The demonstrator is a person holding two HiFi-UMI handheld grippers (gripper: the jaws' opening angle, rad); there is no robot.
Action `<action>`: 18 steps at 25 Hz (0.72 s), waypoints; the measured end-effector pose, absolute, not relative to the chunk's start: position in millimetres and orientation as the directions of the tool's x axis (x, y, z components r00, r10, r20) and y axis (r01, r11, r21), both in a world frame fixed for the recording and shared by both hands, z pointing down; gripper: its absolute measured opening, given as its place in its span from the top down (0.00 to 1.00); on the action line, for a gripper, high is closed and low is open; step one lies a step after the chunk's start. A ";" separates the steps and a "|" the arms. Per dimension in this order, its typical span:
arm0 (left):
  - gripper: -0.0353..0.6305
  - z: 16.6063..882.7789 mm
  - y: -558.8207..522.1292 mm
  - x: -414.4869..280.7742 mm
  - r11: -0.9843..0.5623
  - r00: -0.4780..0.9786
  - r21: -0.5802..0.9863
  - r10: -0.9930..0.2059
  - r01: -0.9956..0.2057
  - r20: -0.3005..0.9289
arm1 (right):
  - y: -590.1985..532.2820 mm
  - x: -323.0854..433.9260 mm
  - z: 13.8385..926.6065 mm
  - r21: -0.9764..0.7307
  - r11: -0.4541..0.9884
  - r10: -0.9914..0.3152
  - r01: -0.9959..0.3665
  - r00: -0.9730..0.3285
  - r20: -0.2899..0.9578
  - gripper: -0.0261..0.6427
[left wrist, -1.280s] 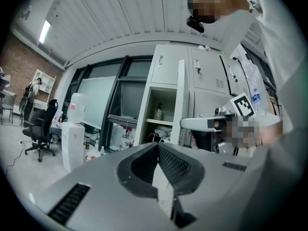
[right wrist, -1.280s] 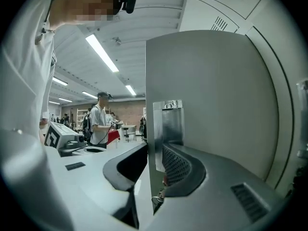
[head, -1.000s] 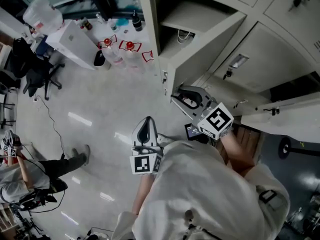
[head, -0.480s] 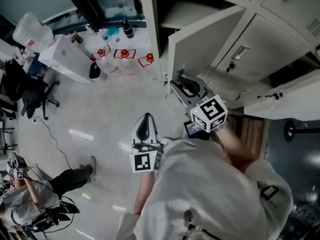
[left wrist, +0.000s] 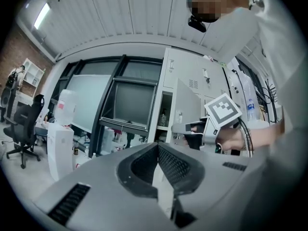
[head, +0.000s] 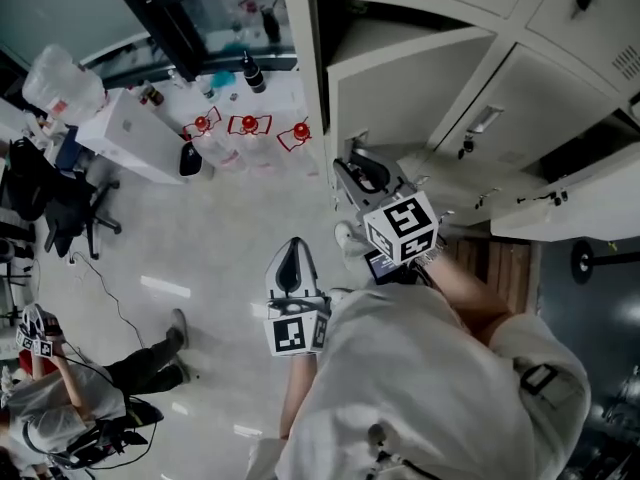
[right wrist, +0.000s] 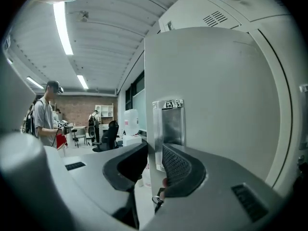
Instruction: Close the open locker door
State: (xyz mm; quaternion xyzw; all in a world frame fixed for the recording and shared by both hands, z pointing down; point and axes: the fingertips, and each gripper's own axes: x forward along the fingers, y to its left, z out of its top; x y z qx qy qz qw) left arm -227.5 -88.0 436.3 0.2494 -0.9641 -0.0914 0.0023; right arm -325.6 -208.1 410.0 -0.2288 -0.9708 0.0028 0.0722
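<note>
A bank of pale lockers [head: 560,28] is seen at the far right, above a grey floor [head: 200,228]. The open locker door [head: 400,98] is found in the left column of that bank. It is swung out towards the near side and stands ajar, with the dark inside shown above it. A person [head: 60,398] is seen at the near left, well apart from the lockers.

The right gripper [head: 358,173] is held at the door's free left edge, just beside a metal handle plate [right wrist: 171,126]. Its jaws are set about halfway and are closed on that edge. The left gripper [head: 290,260] is held over the floor, nearer than the door and apart from it. Its jaws are brought together at the tips and nothing is gripped. A small key ring [right wrist: 156,199] is seen hanging below the right gripper's jaws.
</note>
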 end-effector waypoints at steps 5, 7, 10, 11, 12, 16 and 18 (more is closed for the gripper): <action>0.94 441.0 -78.3 -249.5 0.875 -0.891 0.183 -0.453 -0.448 -0.014 | -207.6 -358.5 411.1 -0.041 0.915 0.403 0.401 -0.904 0.143 0.81; 0.94 440.9 -75.8 -258.9 0.875 -0.891 0.182 -0.454 -0.449 -0.012 | -207.4 -370.4 410.5 -0.037 0.924 0.381 0.380 -0.913 0.143 0.81; 0.94 443.4 -73.3 -274.4 0.873 -0.888 0.180 -0.459 -0.453 -0.007 | -207.4 -387.3 409.1 -0.030 0.941 0.337 0.336 -0.932 0.134 0.82; 0.94 445.1 -73.2 -279.0 0.872 -0.887 0.182 -0.462 -0.455 -0.004 | -208.1 -392.1 409.3 -0.028 0.947 0.320 0.319 -0.938 0.133 0.82; 0.94 447.1 -73.4 -283.1 0.870 -0.885 0.186 -0.465 -0.457 -0.001 | -208.9 -396.4 409.7 -0.026 0.953 0.303 0.302 -0.944 0.132 0.82; 0.94 454.8 -74.7 -299.0 0.859 -0.875 0.201 -0.484 -0.471 0.016 | -212.1 -412.4 409.4 -0.025 0.970 0.242 0.241 -0.962 0.127 0.82; 0.94 455.8 -74.7 -306.4 0.855 -0.872 0.204 -0.490 -0.477 0.017 | -214.0 -420.2 409.2 -0.022 0.976 0.216 0.215 -0.968 0.129 0.82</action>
